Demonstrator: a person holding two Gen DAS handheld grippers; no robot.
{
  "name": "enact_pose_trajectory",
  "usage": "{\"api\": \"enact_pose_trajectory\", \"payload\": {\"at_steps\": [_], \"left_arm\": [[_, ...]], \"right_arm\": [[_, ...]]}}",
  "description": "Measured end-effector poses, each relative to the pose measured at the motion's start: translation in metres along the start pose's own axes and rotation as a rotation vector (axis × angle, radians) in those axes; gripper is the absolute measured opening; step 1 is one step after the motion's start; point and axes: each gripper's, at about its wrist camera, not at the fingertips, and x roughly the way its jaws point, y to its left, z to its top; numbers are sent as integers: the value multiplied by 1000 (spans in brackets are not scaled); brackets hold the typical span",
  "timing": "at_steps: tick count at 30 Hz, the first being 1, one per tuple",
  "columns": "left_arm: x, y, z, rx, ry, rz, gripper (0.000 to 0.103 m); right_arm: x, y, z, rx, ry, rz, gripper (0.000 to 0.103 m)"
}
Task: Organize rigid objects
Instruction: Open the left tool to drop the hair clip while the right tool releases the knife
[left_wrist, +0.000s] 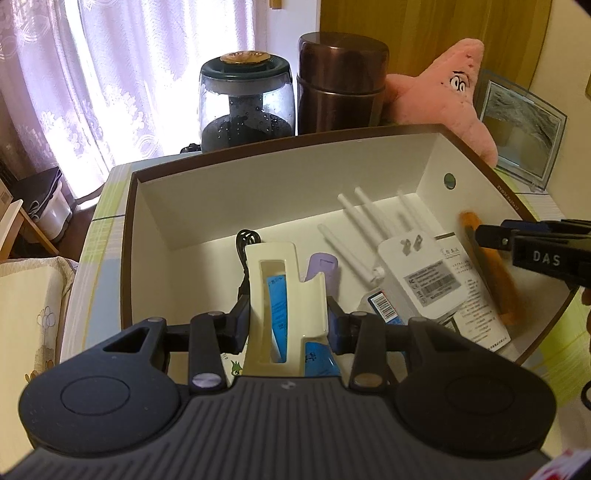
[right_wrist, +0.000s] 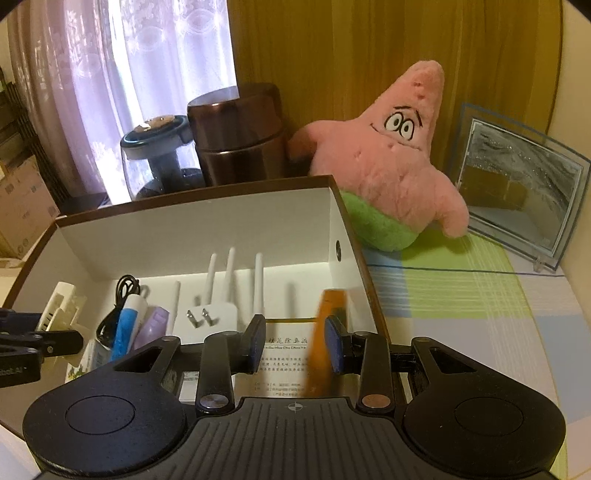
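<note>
A white box with a brown rim (left_wrist: 280, 155) (right_wrist: 192, 182) stands on the table. My left gripper (left_wrist: 286, 325) is shut on a cream plastic holder (left_wrist: 284, 295) and holds it over the box's near part. Under it lie a blue tube (left_wrist: 277, 302), a purple item (left_wrist: 323, 271), a black cable (left_wrist: 245, 240) and a white plug-in router with antennas (left_wrist: 417, 273). My right gripper (right_wrist: 295, 345) is open above the box's right side. A blurred orange item (right_wrist: 325, 339) is between its pads, beside the right one; it also shows in the left wrist view (left_wrist: 491, 266).
Behind the box stand a glass jar with a dark lid (left_wrist: 245, 103), a brown metal canister (left_wrist: 341, 81), a pink star plush (right_wrist: 391, 162) and a glass picture frame (right_wrist: 517, 184). A checked cloth (right_wrist: 461, 306) covers the table. A printed leaflet (right_wrist: 284, 362) lies in the box.
</note>
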Motion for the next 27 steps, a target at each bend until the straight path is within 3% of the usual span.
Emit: {"api": "enact_pose_trajectory", "payload": {"at_steps": [8,12,18,25,27], "left_arm": [[3,-1,2,1,-3,-2,35],[1,-2,3,-1,-26,7,49],[-2,2,0,-7,-21,7,56],[-18,6,-7,-29,-40,-10,59],[-27,7,-10,-39,-55,-22,60]], "right_arm": [[-8,-1,-7,39,12,61,32],[-13,-1,-11,52,23,92,32],[-19,0,-15,69,44,137,35],[-34,1,-24,65,38,136,62],[-40,0,-25,68,27,143,65]]}}
